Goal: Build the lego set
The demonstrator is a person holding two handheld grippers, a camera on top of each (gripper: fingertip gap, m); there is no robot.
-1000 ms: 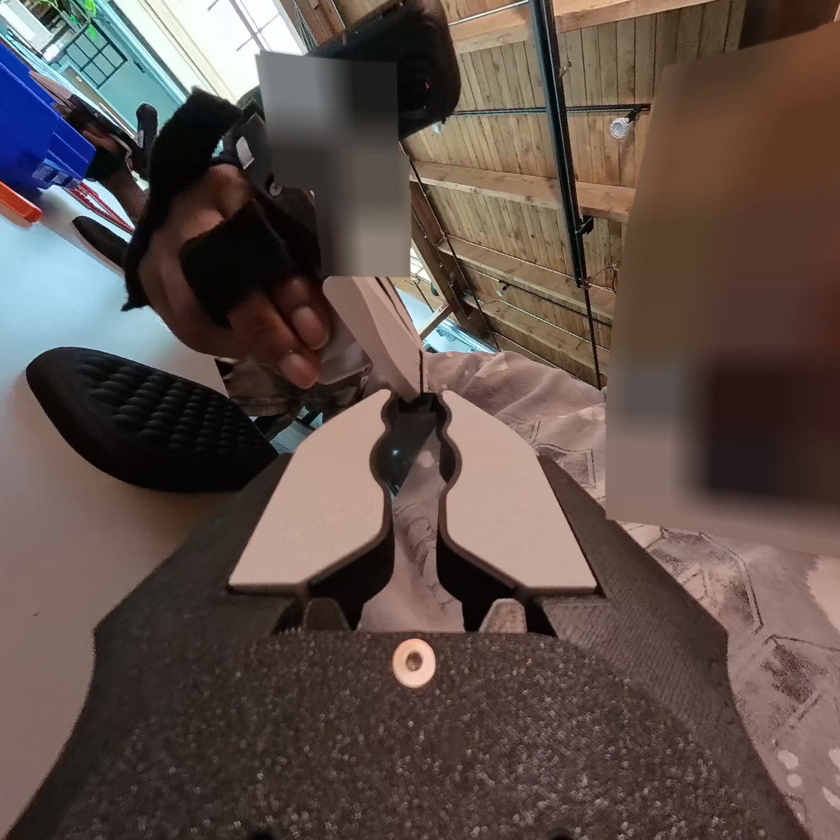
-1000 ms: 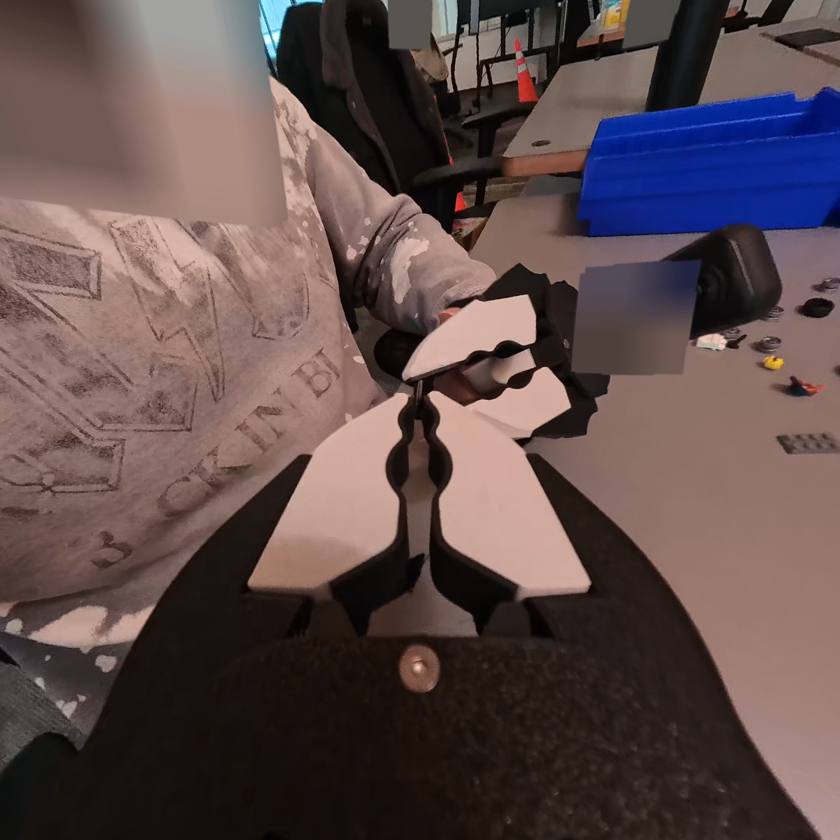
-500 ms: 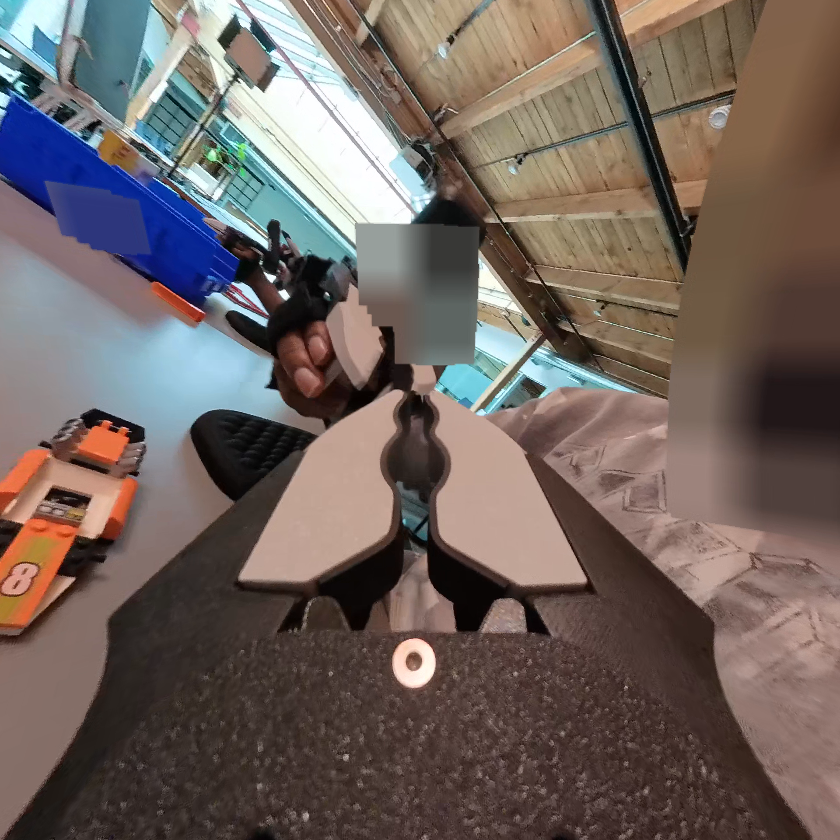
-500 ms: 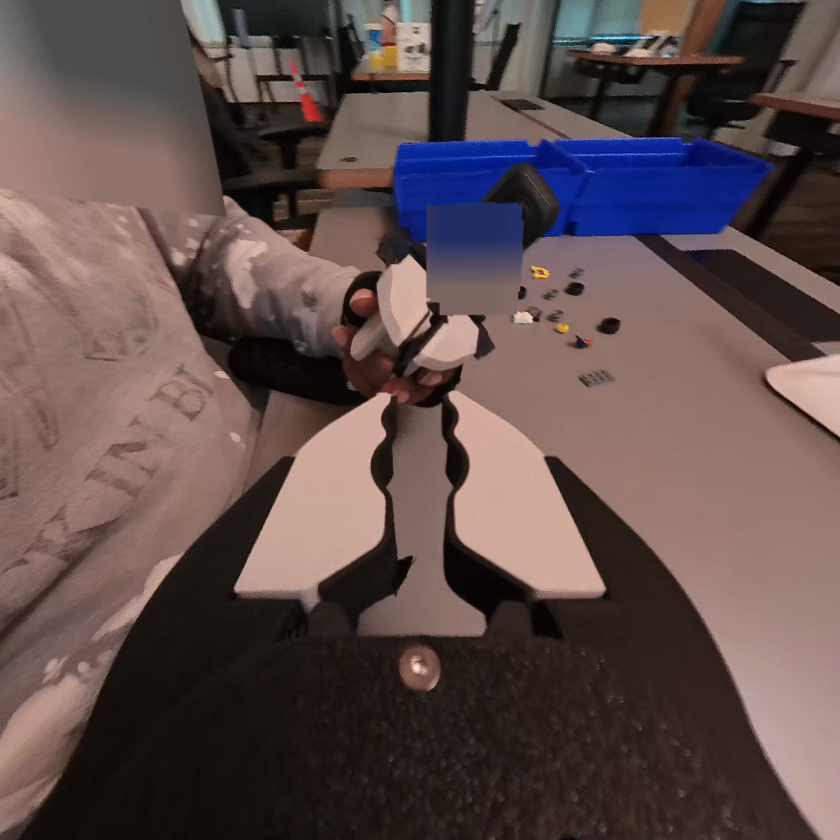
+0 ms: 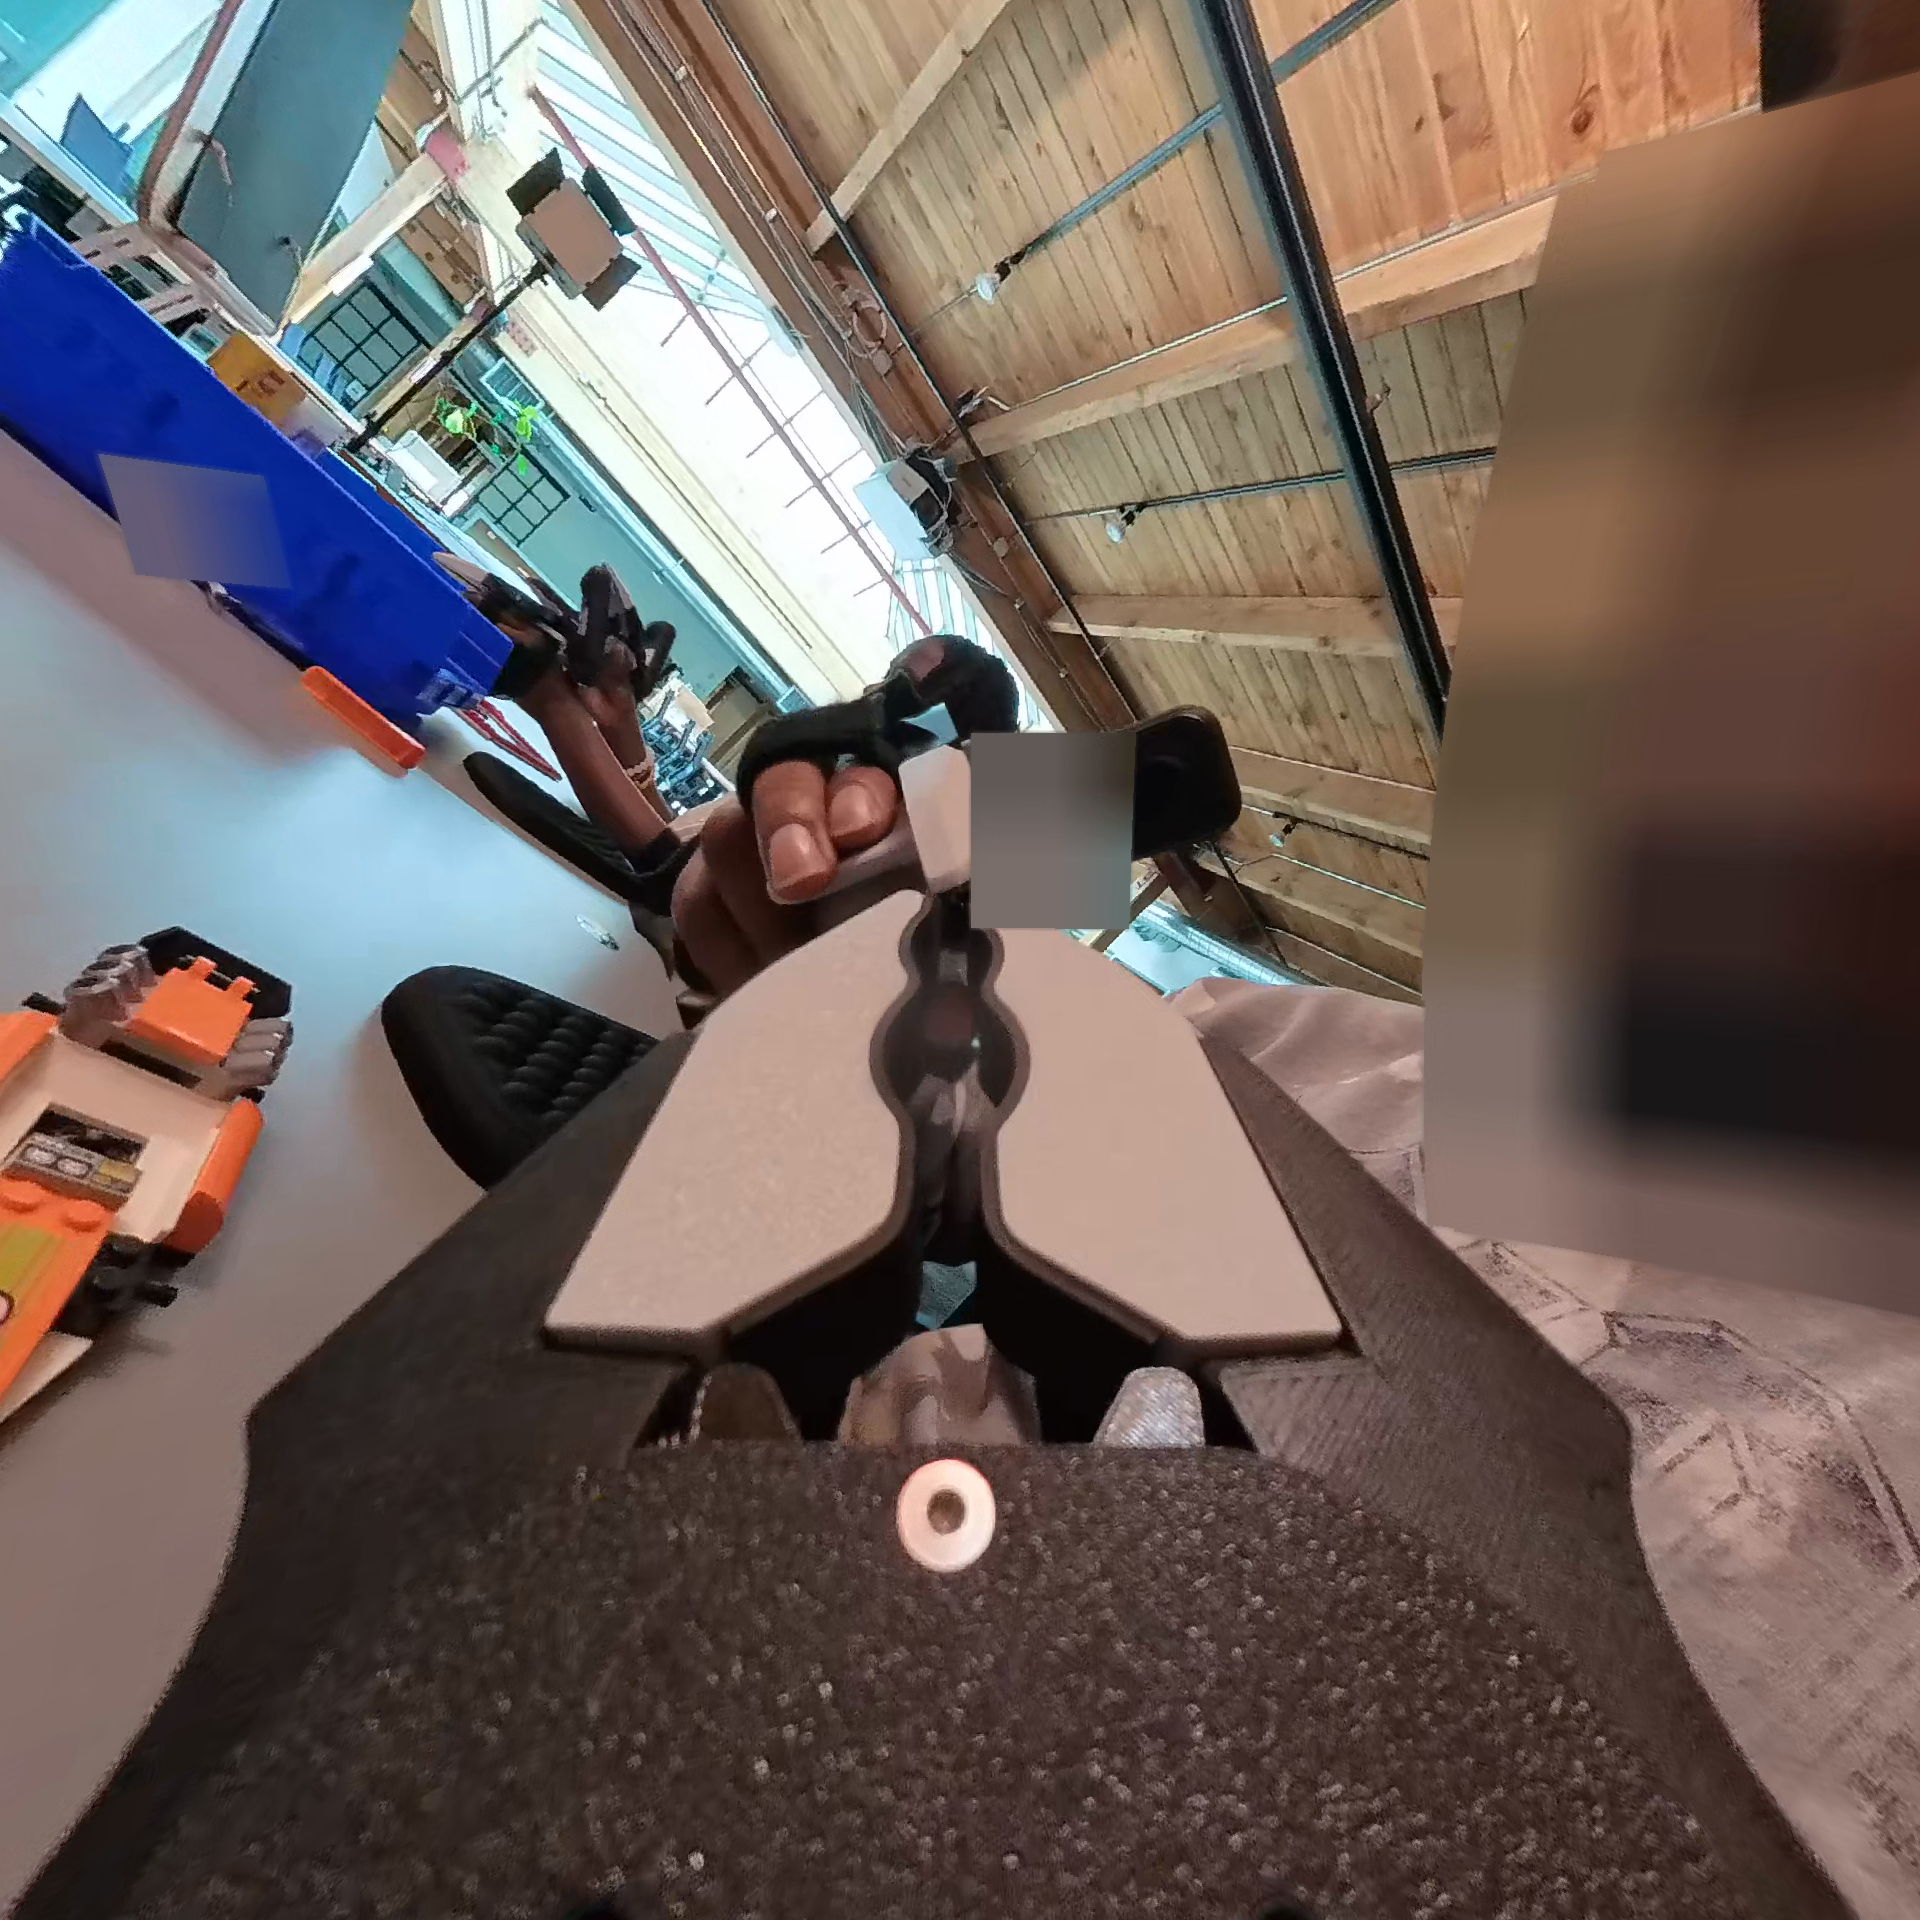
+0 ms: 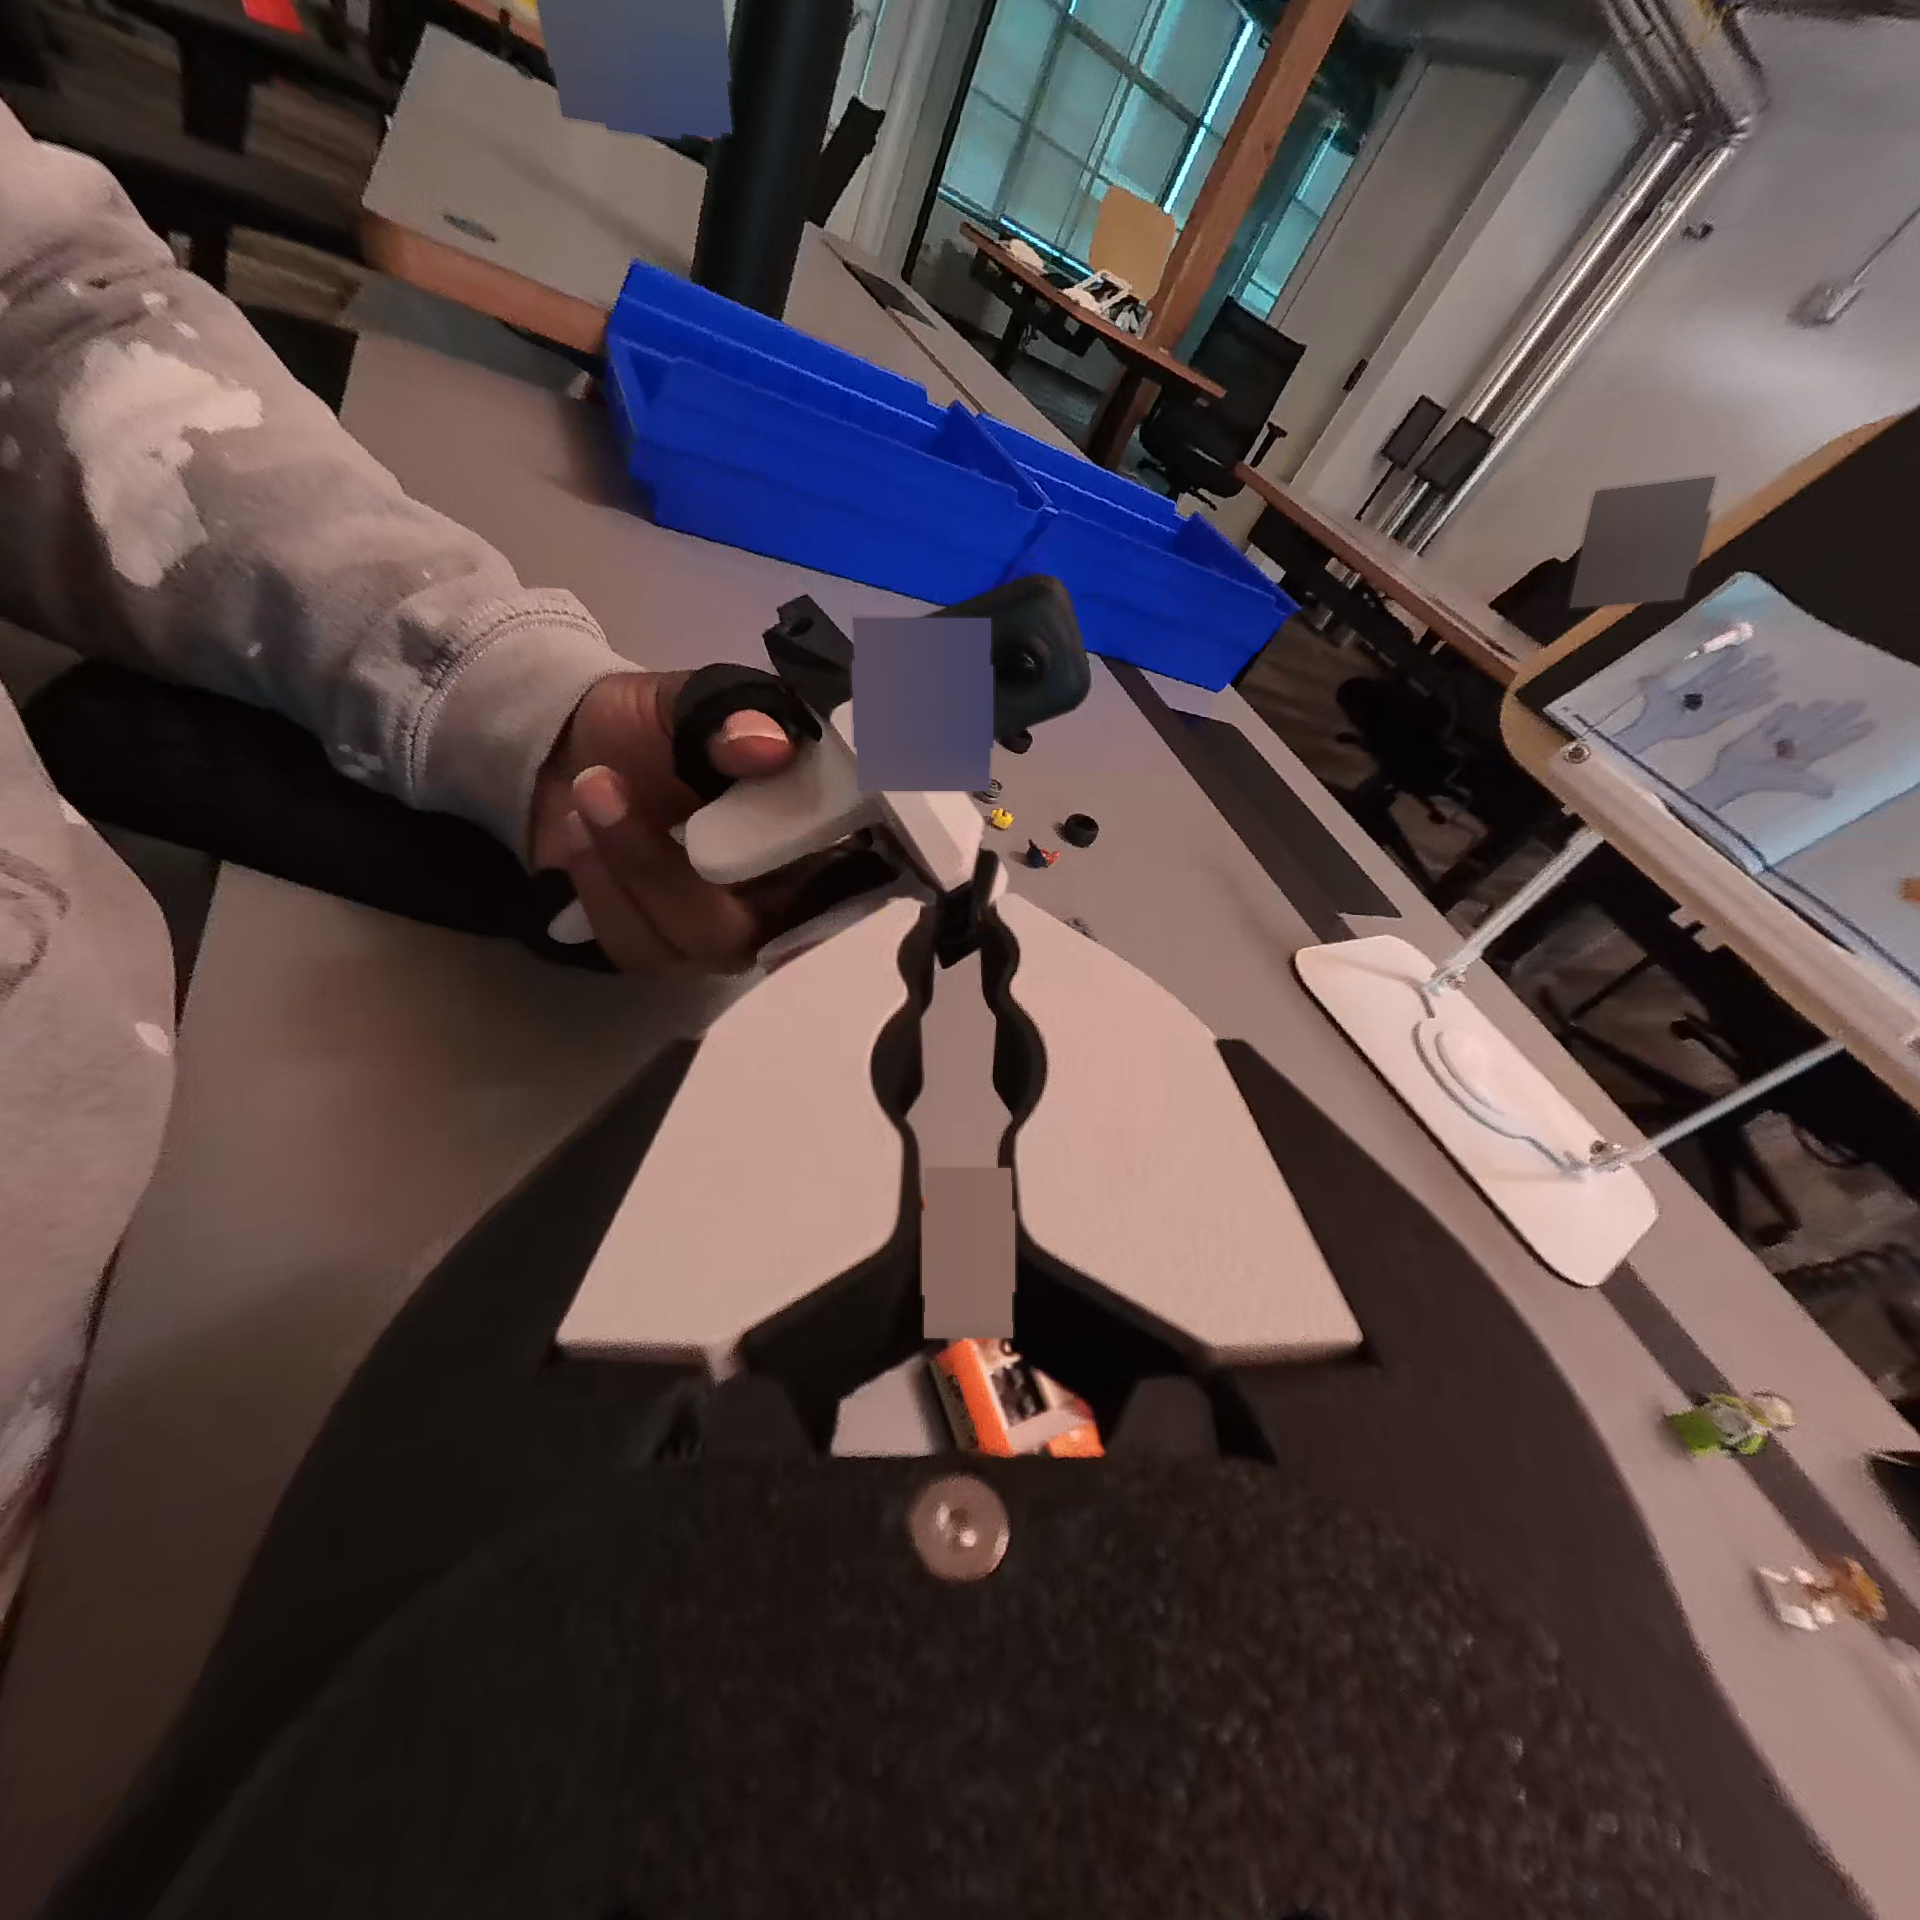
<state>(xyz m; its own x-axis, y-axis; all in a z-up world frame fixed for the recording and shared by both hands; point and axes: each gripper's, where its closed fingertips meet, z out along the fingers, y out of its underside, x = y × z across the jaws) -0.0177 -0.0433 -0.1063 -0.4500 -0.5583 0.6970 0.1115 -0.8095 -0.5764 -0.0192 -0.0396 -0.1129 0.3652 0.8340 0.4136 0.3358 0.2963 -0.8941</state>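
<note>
My left gripper [image 5: 951, 928] and right gripper [image 6: 964, 920] meet tip to tip above the grey table [image 6: 436, 1039]. A small black lego piece [image 6: 971, 914] sits between both pairs of tips, and each gripper looks shut on it. In the left wrist view it shows as a dark sliver [image 5: 951, 940], with the right gripper [image 5: 935, 831] and its hand just beyond. In the right wrist view the left gripper [image 6: 971, 873] comes in from the left. The orange and white lego car [image 5: 104, 1132] lies on the table and also shows under my right gripper [image 6: 1013, 1403].
Blue bins [image 6: 914, 488] stand at the back. Several loose small pieces [image 6: 1042, 852] lie beyond the grippers. A white stand base [image 6: 1475, 1101] is at the right, with a green piece [image 6: 1725, 1423] near it. A black wrist rest [image 5: 499, 1049] lies by the person's sleeve [image 6: 260, 561]. The tips of both grippers are at nearly the same place.
Both grippers, still tip to tip, have swung away from the person's chest and out over the table. The car and the loose pieces have come into view.
</note>
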